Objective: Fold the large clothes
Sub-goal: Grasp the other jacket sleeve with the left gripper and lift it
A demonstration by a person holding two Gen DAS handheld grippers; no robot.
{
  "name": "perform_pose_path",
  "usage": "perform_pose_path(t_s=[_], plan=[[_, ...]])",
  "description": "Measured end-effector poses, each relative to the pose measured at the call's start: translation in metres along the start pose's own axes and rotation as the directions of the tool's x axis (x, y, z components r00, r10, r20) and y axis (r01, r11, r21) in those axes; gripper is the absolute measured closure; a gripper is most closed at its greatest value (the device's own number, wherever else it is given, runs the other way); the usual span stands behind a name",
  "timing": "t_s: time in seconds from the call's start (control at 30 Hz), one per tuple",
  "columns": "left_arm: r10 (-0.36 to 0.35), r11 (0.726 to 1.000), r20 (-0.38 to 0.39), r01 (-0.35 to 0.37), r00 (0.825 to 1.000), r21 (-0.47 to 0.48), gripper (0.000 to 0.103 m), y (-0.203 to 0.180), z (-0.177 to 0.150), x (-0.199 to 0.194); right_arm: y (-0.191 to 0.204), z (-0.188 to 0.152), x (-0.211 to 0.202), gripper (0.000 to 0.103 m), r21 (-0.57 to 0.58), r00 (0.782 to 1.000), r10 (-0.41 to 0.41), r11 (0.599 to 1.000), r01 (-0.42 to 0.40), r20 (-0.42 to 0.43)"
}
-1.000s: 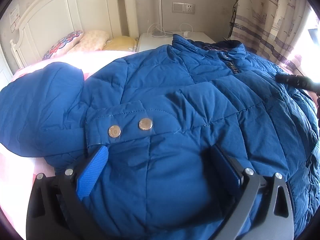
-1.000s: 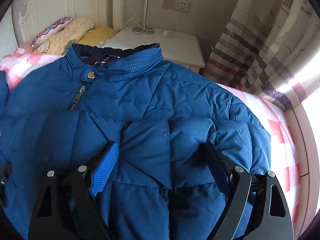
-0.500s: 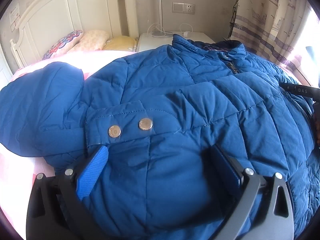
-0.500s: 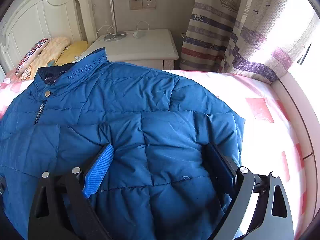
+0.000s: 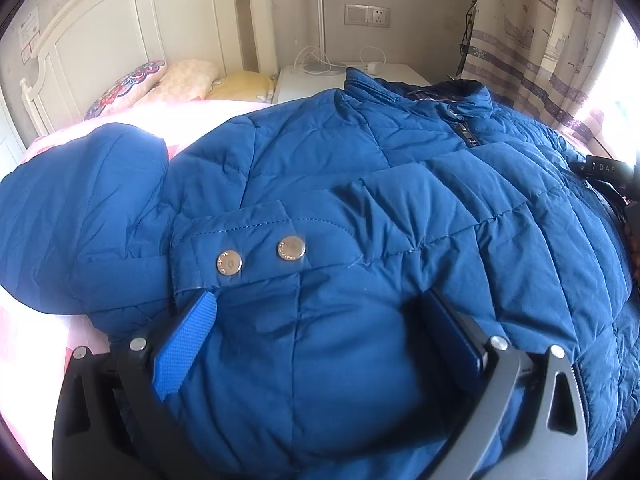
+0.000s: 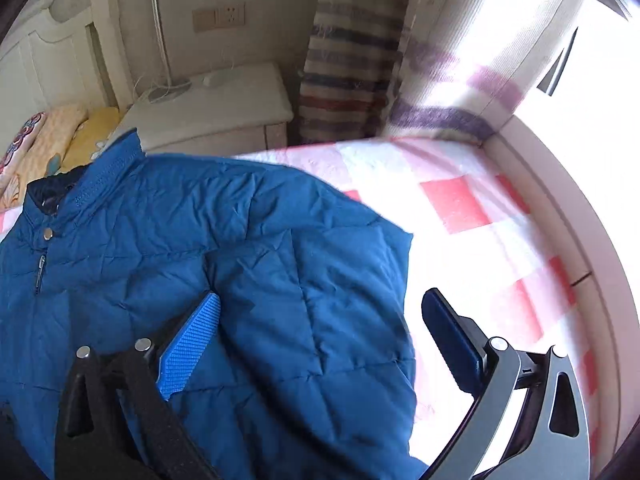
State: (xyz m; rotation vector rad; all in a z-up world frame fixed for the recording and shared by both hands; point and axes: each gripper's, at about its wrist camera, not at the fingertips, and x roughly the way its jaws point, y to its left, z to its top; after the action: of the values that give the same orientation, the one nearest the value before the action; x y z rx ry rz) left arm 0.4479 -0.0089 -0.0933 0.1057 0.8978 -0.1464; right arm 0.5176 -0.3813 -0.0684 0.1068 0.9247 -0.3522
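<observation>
A blue quilted padded jacket (image 5: 360,208) lies front-up on the bed, collar toward the nightstand. It also shows in the right wrist view (image 6: 224,248). Its left sleeve (image 5: 76,208) is spread out to the side, and a cuff tab with two metal snaps (image 5: 260,256) lies folded over the body. My left gripper (image 5: 316,332) is open with its jaws wide, resting over the jacket just below the snaps. My right gripper (image 6: 320,336) is open over the jacket's right edge; its left finger is on the fabric, its right finger over the bedsheet.
The bed has a pink-and-white checked sheet (image 6: 472,216). Pillows (image 5: 176,80) lie at the white headboard (image 5: 120,32). A white nightstand (image 6: 224,108) with cables stands behind the collar. Striped curtains (image 6: 352,72) and a bright window ledge (image 6: 580,240) are at the right.
The right gripper has swung to the right, from over the jacket's body to its right edge, with more bedsheet and window now in view. The left gripper has stayed still.
</observation>
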Motion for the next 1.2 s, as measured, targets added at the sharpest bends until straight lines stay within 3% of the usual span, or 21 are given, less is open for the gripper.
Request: perform_pose_path(t_s=[0.07,0.2,0.27,0.37,0.43,0.5,0.57,0.6,0.67,0.77,0.8,0.87,1.0,1.03,1.07,1.17,1.2], plan=[[0.0,1.0,-0.001,0.0,1.0,0.0,0.002,0.0,0.0,0.0,0.016,-0.017,-0.032,0.006,-0.002,0.987,0.142,0.99,-0.142,0.08],[-0.003,1.0,0.001,0.003,1.0,-0.002,0.002,0.001,0.0,0.0,0.08,-0.064,-0.063,0.005,-0.208,0.955,0.295,0.934,-0.292,-0.019],[-0.01,1.0,0.004,0.01,1.0,-0.007,0.002,0.001,0.0,-0.001,0.109,-0.087,-0.069,0.005,-0.276,0.952,0.302,0.912,-0.305,-0.054],[-0.029,0.999,0.015,0.029,0.999,-0.021,0.002,0.004,0.0,-0.003,0.135,-0.109,-0.074,0.005,-0.366,0.977,0.211,0.911,-0.187,0.025],[-0.054,0.997,0.035,0.056,0.998,-0.046,0.002,0.01,-0.001,-0.007,0.136,-0.109,-0.072,0.005,-0.345,0.975,0.224,0.916,-0.204,0.017],[-0.124,0.985,0.081,0.133,0.989,-0.109,0.003,0.025,-0.002,-0.015,0.128,-0.108,-0.069,0.004,-0.309,0.965,0.263,0.916,-0.255,-0.015],[-0.193,0.953,0.143,0.22,0.971,-0.208,0.007,0.05,0.001,-0.029,0.126,-0.108,-0.07,0.004,-0.304,0.964,0.265,0.917,-0.258,-0.017],[-0.204,0.932,0.187,0.249,0.961,-0.263,0.008,0.068,0.003,-0.04,0.127,-0.11,-0.072,0.005,-0.312,0.967,0.256,0.918,-0.247,-0.011],[-0.148,0.872,0.306,0.27,0.941,-0.409,0.008,0.117,0.003,-0.066,0.127,-0.109,-0.072,0.005,-0.321,0.969,0.247,0.918,-0.234,-0.003],[-0.068,0.687,0.428,0.353,0.901,-0.635,0.008,0.207,-0.016,-0.09,0.126,-0.111,-0.073,0.004,-0.308,0.966,0.26,0.918,-0.251,-0.012],[-0.033,0.639,0.432,0.351,0.901,-0.685,0.008,0.233,-0.022,-0.092,0.126,-0.111,-0.073,0.004,-0.307,0.965,0.261,0.918,-0.252,-0.013],[0.066,0.569,0.377,0.275,0.924,-0.775,0.011,0.281,-0.034,-0.093,0.127,-0.111,-0.073,0.004,-0.308,0.966,0.259,0.918,-0.25,-0.012],[0.148,0.364,0.308,0.238,0.94,-0.9,0.034,0.359,-0.067,-0.084,0.127,-0.111,-0.073,0.004,-0.306,0.965,0.261,0.918,-0.253,-0.014],[0.155,0.336,0.306,0.241,0.939,-0.911,0.035,0.373,-0.071,-0.082,0.127,-0.111,-0.073,0.004,-0.307,0.965,0.26,0.918,-0.252,-0.013],[0.153,0.324,0.3,0.239,0.942,-0.915,0.036,0.384,-0.07,-0.078,0.127,-0.111,-0.073,0.004,-0.307,0.966,0.26,0.918,-0.251,-0.012],[0.087,0.337,0.323,0.277,0.942,-0.9,0.036,0.402,-0.058,-0.065,0.126,-0.111,-0.073,0.004,-0.307,0.965,0.261,0.918,-0.252,-0.013],[0.065,0.337,0.329,0.29,0.942,-0.896,0.043,0.405,-0.053,-0.061,0.126,-0.111,-0.073,0.004,-0.306,0.965,0.262,0.918,-0.253,-0.013]])
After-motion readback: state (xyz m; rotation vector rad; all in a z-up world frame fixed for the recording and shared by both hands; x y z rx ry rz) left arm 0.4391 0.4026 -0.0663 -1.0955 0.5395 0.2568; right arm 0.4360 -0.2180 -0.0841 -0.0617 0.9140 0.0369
